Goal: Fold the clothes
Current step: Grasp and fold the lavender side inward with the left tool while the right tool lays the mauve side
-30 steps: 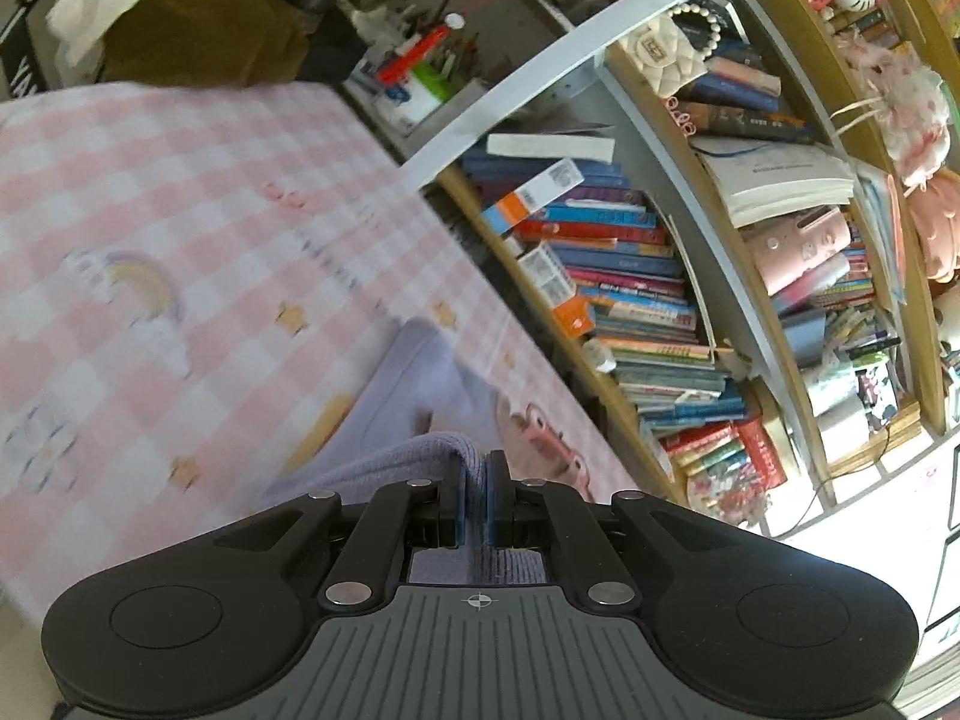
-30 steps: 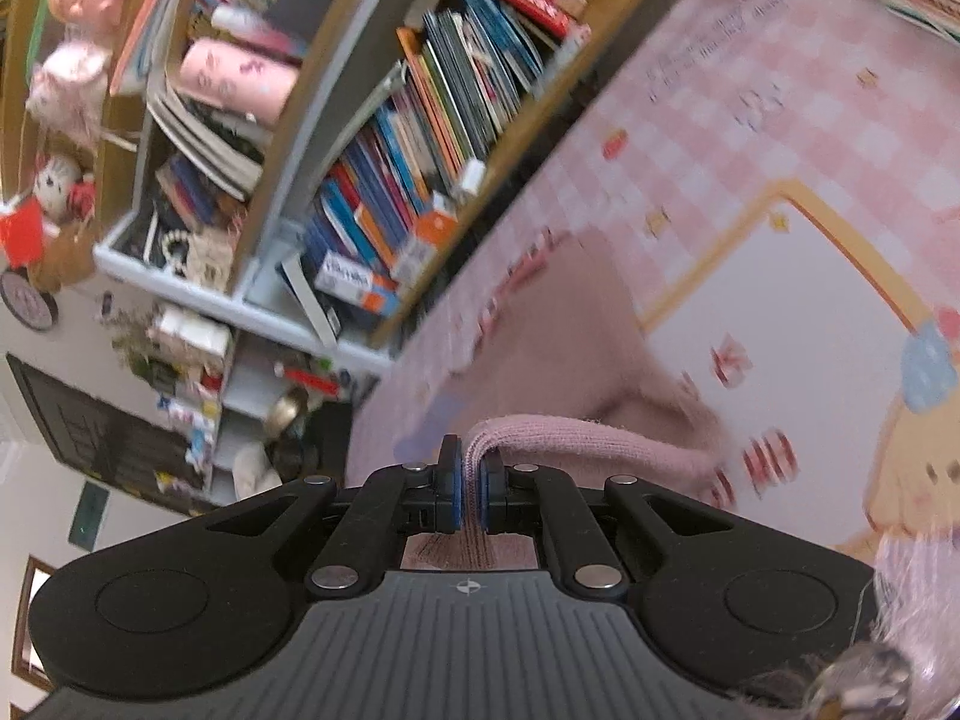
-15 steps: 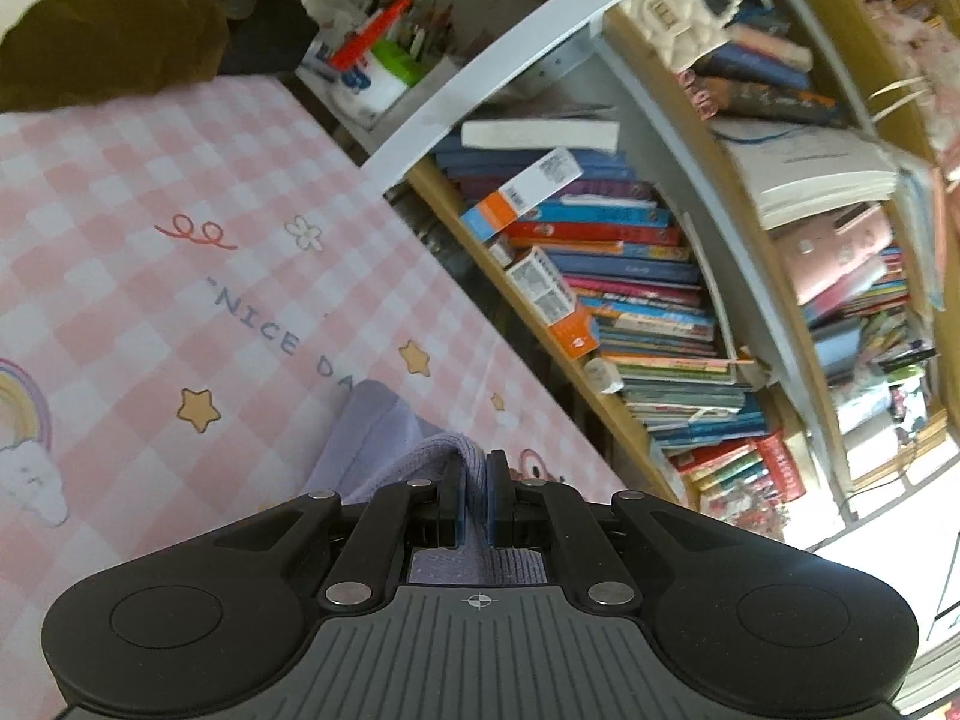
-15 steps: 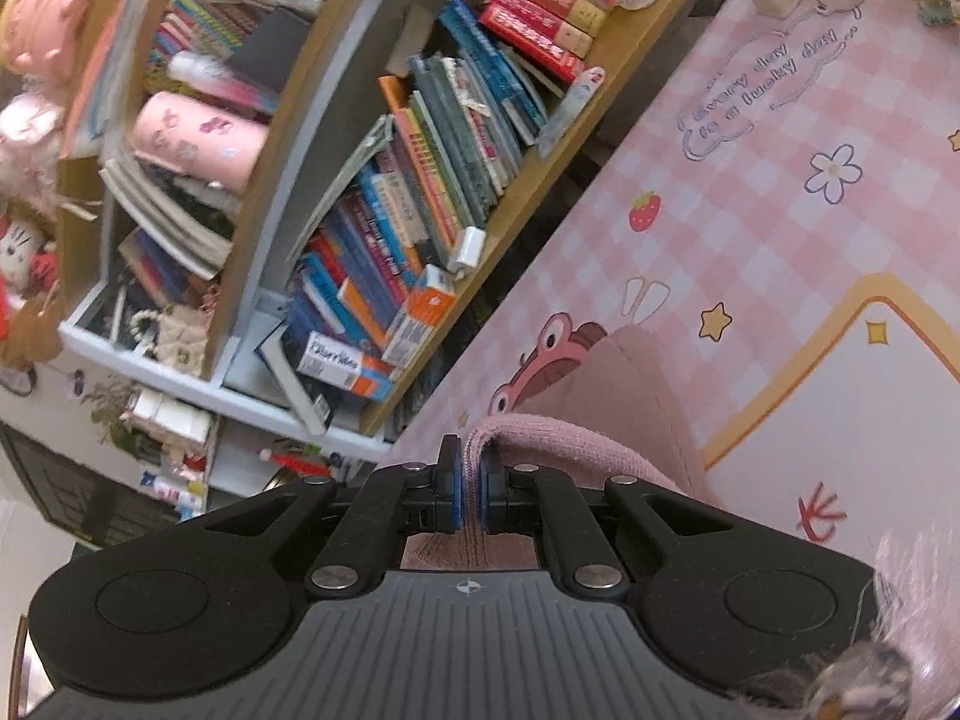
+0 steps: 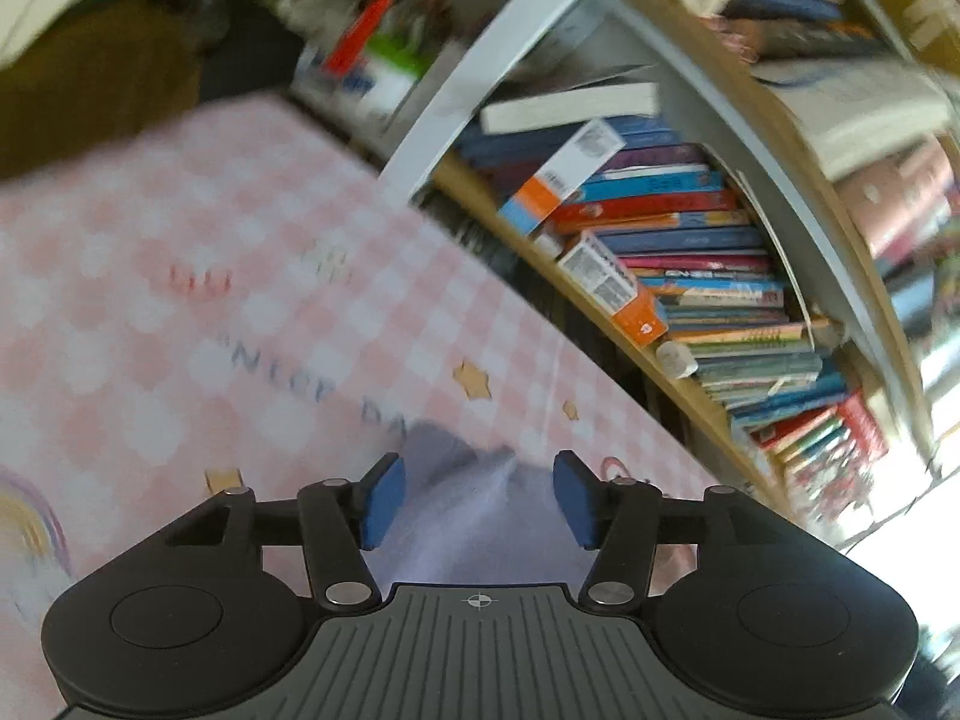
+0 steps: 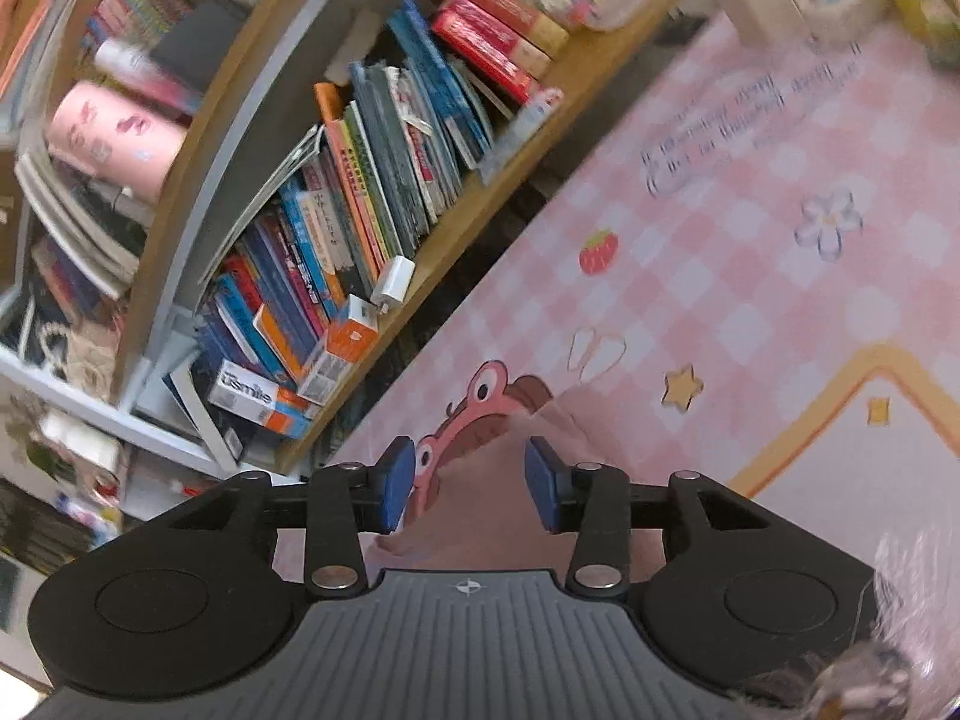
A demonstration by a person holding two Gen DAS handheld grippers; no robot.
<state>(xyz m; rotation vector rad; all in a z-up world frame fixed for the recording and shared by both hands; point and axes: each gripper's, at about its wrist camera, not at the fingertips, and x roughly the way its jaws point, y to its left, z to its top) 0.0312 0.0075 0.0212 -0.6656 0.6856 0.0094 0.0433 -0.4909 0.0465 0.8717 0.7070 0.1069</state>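
A knit garment lies on the pink checked mat. It looks lavender (image 5: pixel 474 510) in the left wrist view and dusty pink (image 6: pixel 486 516) in the right wrist view. My left gripper (image 5: pixel 477 507) stands open just over the cloth, blue pads (image 5: pixel 378 507) wide apart and holding nothing. My right gripper (image 6: pixel 471 495) is open too, with the cloth lying loose below its blue pads (image 6: pixel 546 495). Both views are blurred by motion.
The pink checked mat (image 5: pixel 180 312) with cartoon prints covers the table. A bookshelf (image 5: pixel 690 276) packed with books runs along the table's far edge, close to both grippers. A pen holder and clutter (image 5: pixel 372 60) sit beyond the far left corner.
Both grippers were shut on the garment's edge in the earlier frames; both have now opened and let the cloth drop onto the mat.
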